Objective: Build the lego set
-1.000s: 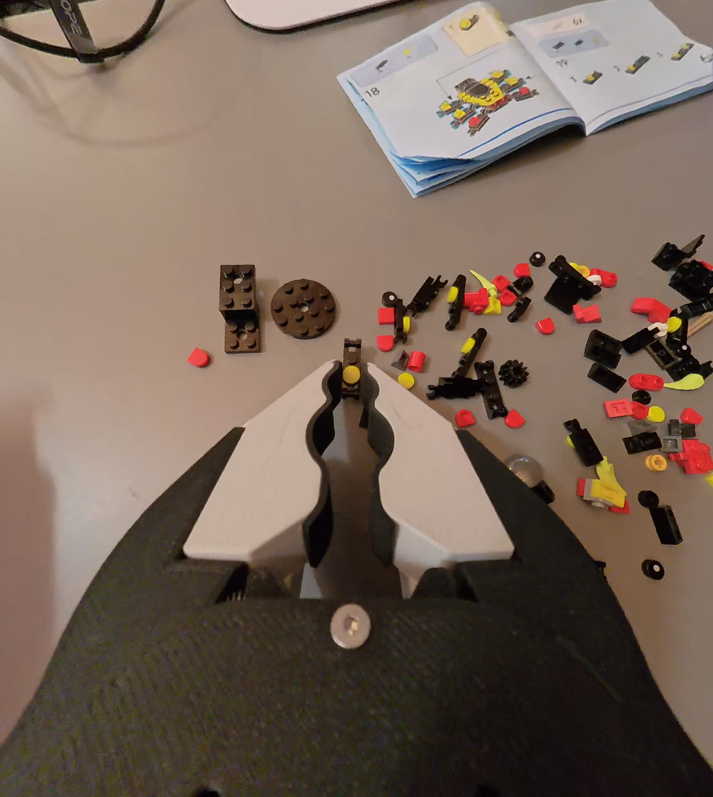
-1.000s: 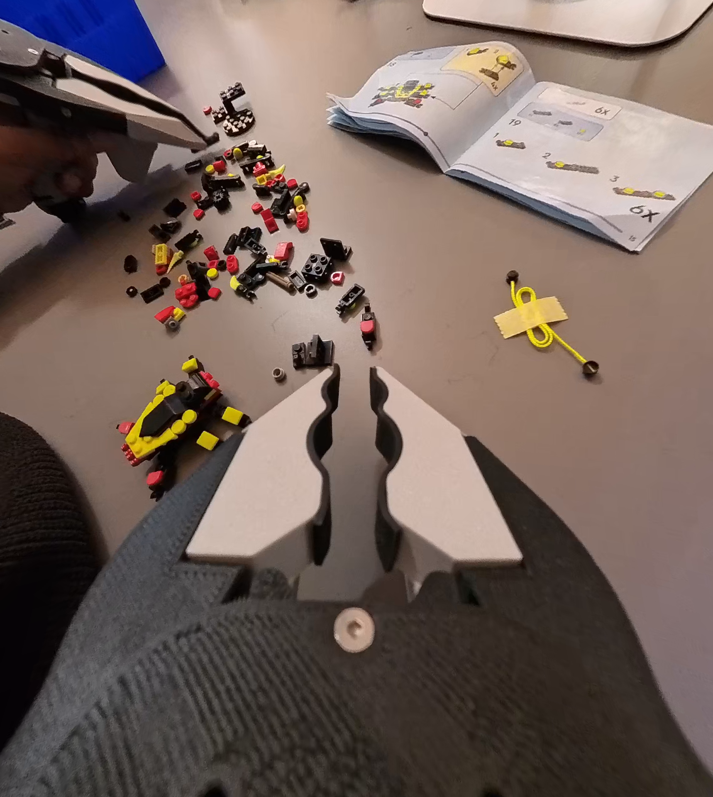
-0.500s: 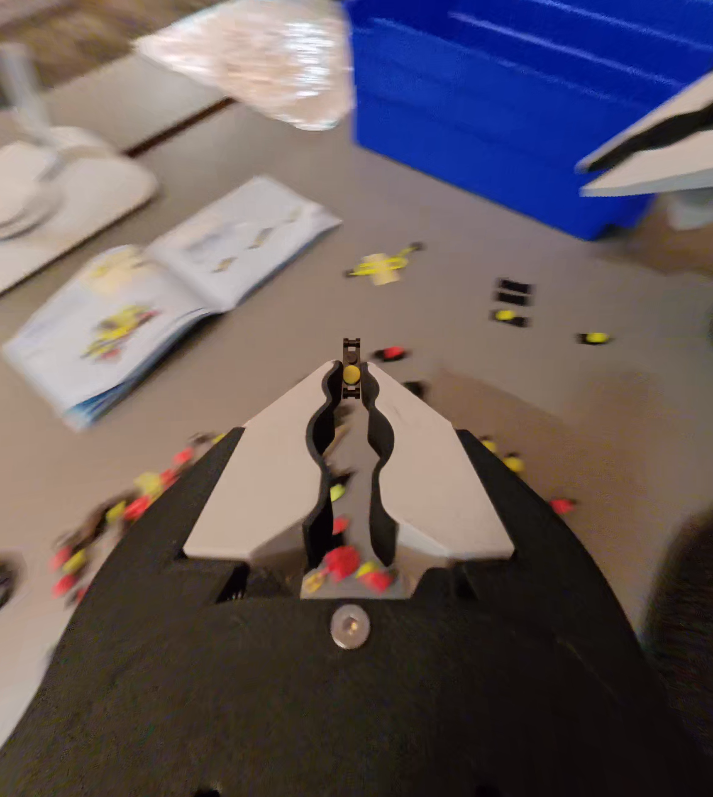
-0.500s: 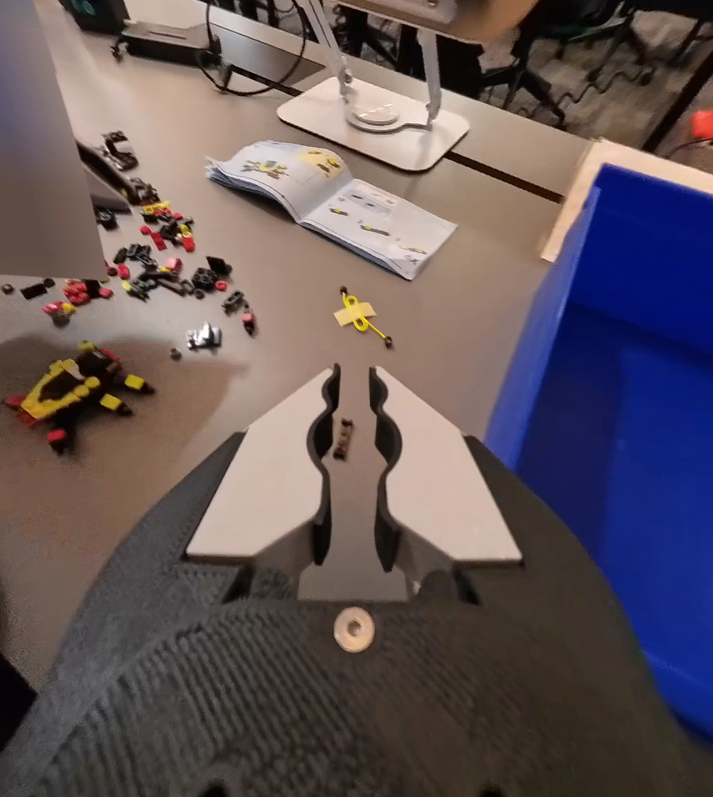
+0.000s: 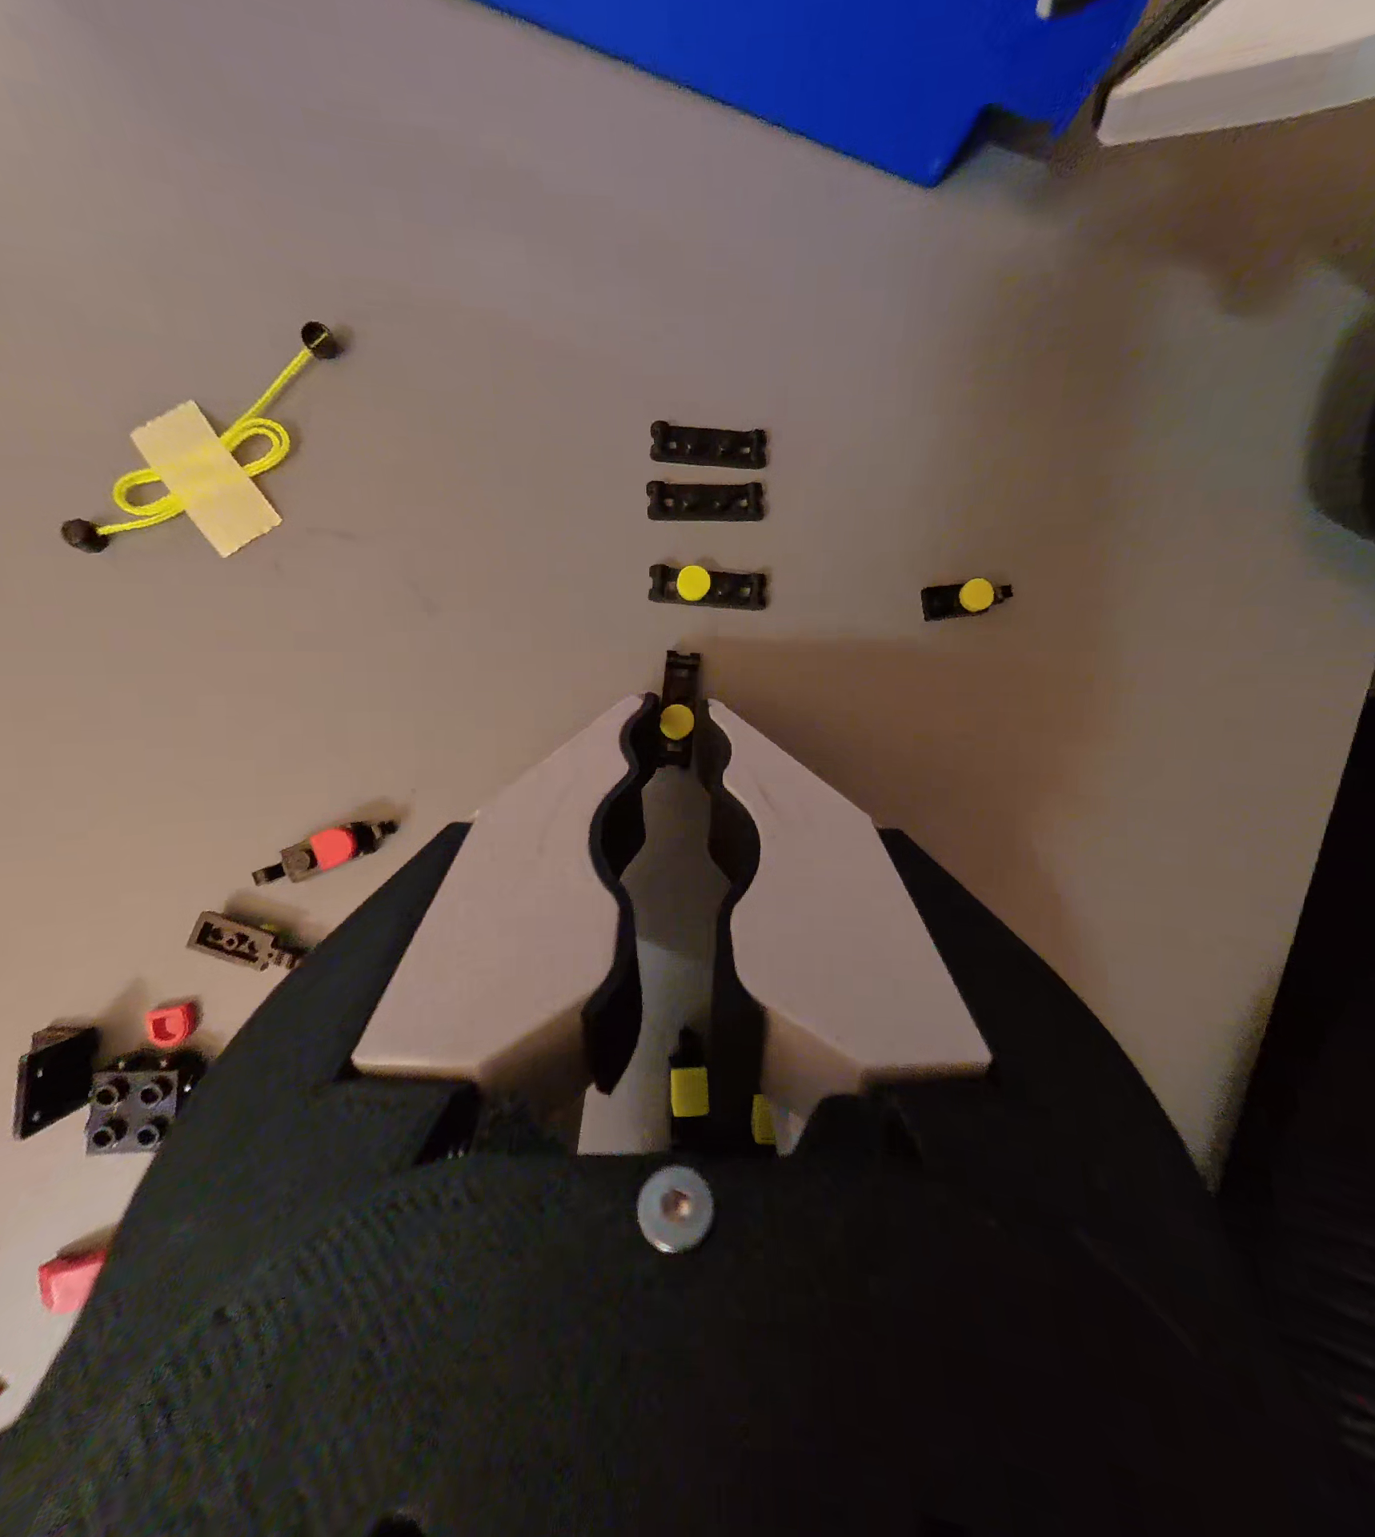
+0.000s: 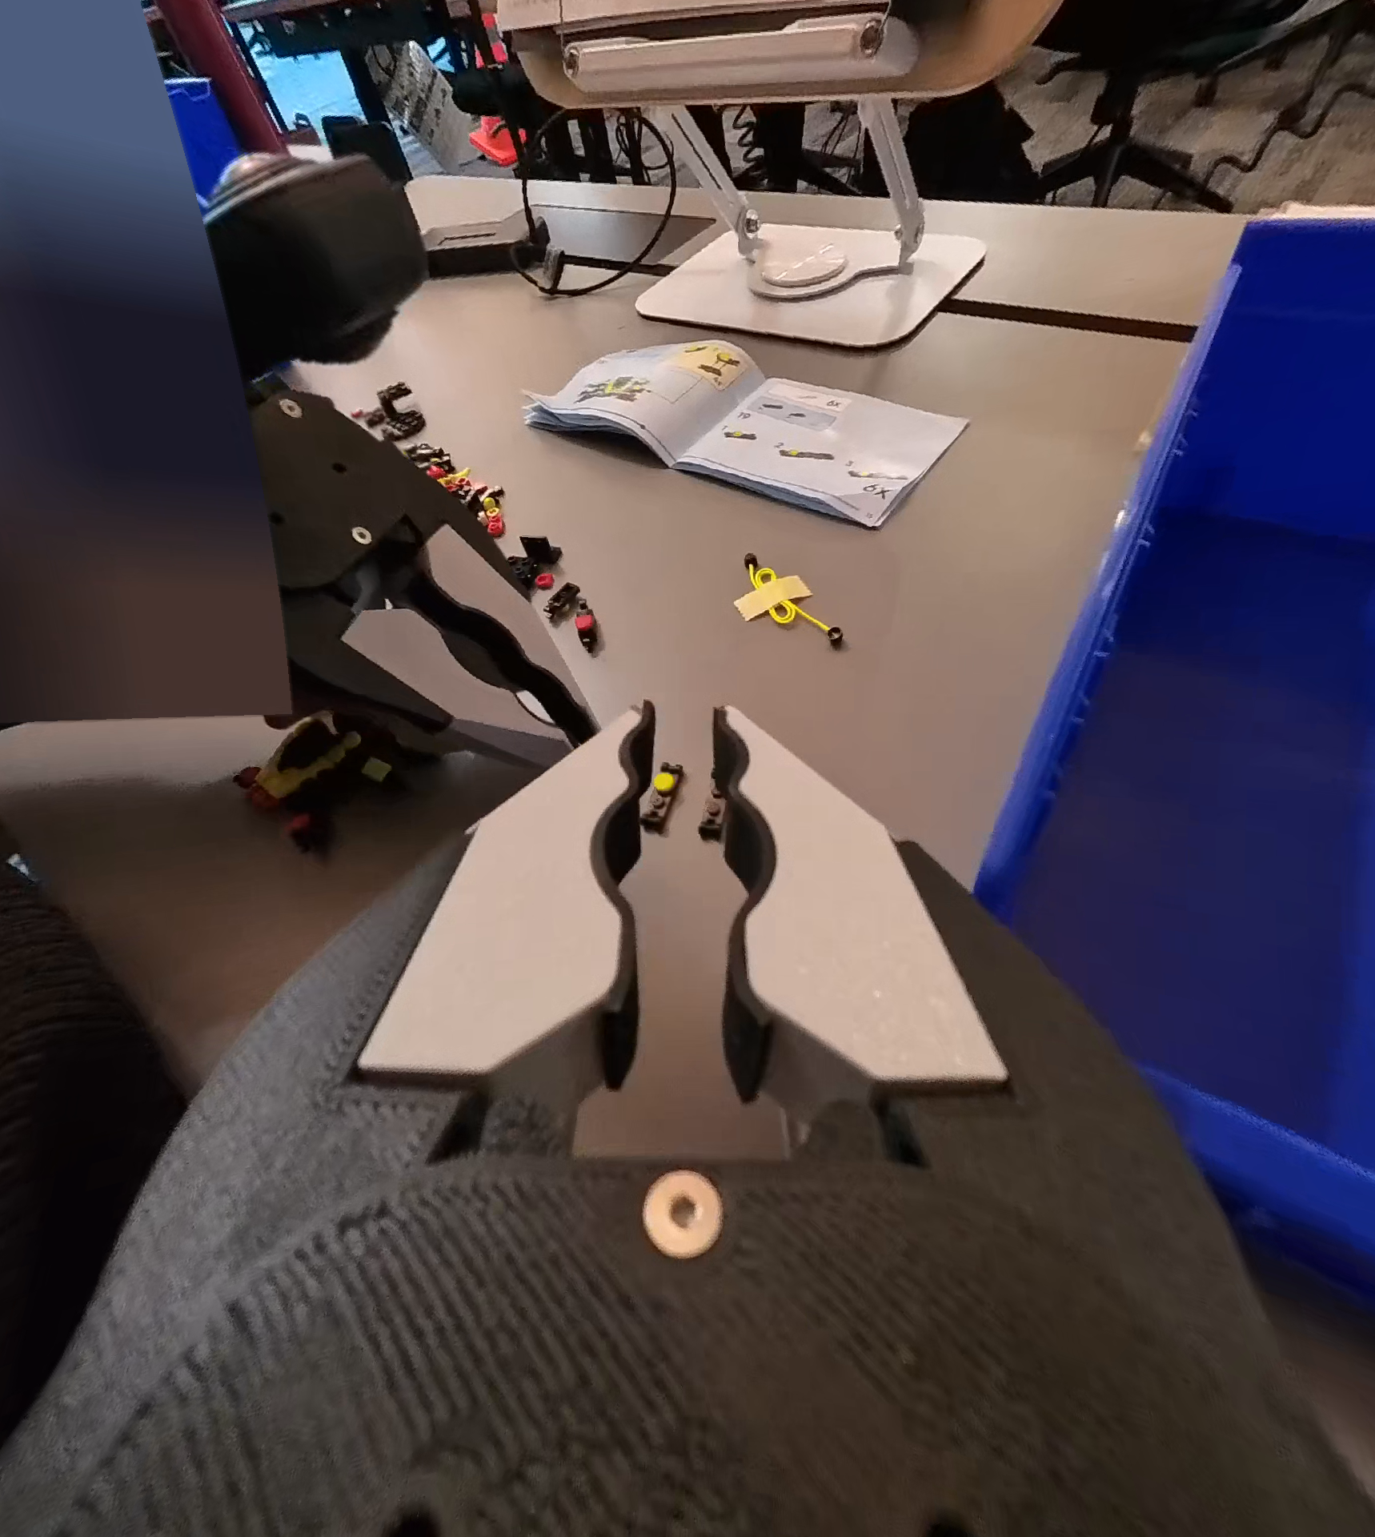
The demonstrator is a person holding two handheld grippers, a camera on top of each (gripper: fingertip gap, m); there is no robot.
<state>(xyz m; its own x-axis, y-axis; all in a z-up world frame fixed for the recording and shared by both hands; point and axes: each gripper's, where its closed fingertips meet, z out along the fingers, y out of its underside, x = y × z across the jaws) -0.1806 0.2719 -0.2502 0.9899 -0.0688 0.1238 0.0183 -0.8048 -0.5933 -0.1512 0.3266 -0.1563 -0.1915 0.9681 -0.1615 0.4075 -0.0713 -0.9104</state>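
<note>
My left gripper (image 5: 677,707) is shut on a small black piece with a yellow round stud (image 5: 677,720), held just above the table. Right ahead of it, three black plates lie in a column: two bare ones (image 5: 707,443) (image 5: 706,500) and one with a yellow stud (image 5: 707,586). Another black piece with a yellow stud (image 5: 967,597) lies to the right. My right gripper (image 6: 682,715) is open and empty over those plates (image 6: 663,794). The partly built yellow and black model (image 6: 310,761) sits at the left, partly hidden behind the left gripper (image 6: 460,665).
A blue bin (image 6: 1250,665) stands close on the right and shows at the top of the left wrist view (image 5: 751,66). The open instruction booklet (image 6: 751,432), a taped yellow string (image 5: 198,474), a monitor stand (image 6: 817,274) and loose red and black pieces (image 5: 135,1098) lie around. The grippers' ends are close to 11 cm from one another.
My left gripper swung away from the loose pile to the row of black plates, still holding the piece. My right gripper tilted up and moved right beside the blue bin.
</note>
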